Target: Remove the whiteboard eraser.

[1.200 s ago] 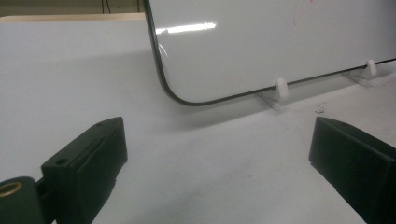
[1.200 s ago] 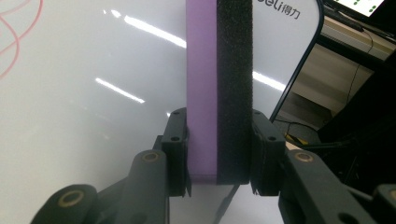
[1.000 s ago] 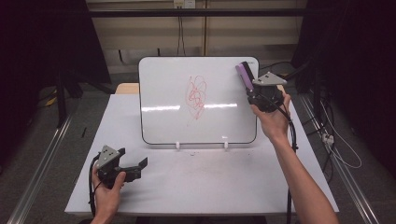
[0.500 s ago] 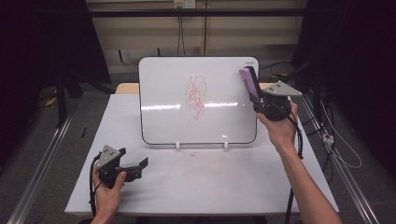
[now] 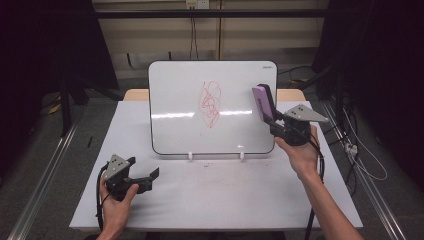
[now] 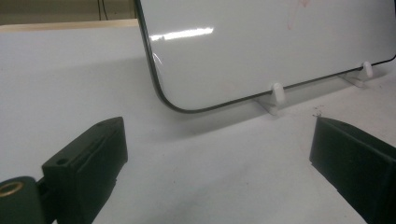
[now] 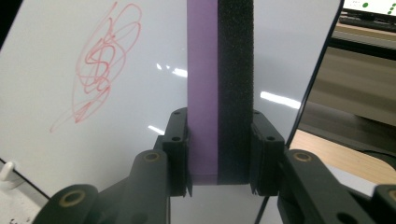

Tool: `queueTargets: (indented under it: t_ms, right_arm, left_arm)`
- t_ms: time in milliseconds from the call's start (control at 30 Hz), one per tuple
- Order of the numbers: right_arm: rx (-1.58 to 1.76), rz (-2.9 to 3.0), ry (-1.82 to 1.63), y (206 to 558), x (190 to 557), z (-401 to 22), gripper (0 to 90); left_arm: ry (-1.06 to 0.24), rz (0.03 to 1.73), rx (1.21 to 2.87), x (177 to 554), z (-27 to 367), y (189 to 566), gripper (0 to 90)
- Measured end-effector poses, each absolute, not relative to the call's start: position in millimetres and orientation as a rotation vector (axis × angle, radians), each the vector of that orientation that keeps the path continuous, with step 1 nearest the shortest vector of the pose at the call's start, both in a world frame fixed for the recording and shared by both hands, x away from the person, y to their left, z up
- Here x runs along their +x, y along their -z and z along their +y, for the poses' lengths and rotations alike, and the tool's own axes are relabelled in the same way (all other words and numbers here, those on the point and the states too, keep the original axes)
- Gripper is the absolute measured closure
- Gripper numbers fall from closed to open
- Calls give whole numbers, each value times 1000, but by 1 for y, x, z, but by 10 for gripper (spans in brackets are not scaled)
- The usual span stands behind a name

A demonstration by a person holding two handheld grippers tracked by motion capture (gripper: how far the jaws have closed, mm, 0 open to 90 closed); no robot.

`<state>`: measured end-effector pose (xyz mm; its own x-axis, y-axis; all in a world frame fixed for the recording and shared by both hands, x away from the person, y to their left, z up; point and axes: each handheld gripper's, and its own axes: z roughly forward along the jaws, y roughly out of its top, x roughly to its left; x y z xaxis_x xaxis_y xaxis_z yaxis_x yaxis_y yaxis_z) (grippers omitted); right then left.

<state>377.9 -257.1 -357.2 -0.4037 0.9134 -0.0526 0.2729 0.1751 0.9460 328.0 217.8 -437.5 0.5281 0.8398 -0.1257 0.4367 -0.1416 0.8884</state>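
Note:
A whiteboard (image 5: 175, 100) stands tilted on white feet at the back of the table, with a red scribble (image 5: 211, 102) near its middle. My right gripper (image 5: 272, 120) is shut on a purple eraser with a black felt side (image 5: 263, 101), held in front of the board's right part, clear of the scribble. In the right gripper view the eraser (image 7: 219, 88) stands upright between the jaws, with the scribble (image 7: 100, 58) to its left. My left gripper (image 5: 150, 176) rests low near the table's front left, open with nothing between its jaws; the left gripper view shows the board's lower corner (image 6: 168, 100) ahead.
The white table (image 5: 225, 195) has bare room in front of the board. Metal rails (image 5: 45, 170) run along both sides of the table. Cables hang from the wall behind, and a wooden edge (image 5: 135, 94) shows behind the board.
My right gripper has come down and toward the board's right part with the eraser, which now leans left. The left gripper has stayed in place.

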Motion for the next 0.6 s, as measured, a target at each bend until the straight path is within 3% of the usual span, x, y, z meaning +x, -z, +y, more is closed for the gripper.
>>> queueTargets:
  t_ms: [600]
  right_arm:
    - [1082,1835,-1319,374,360,-241,654]
  left_arm:
    - [-481,1029,1751,328,208,429,40]
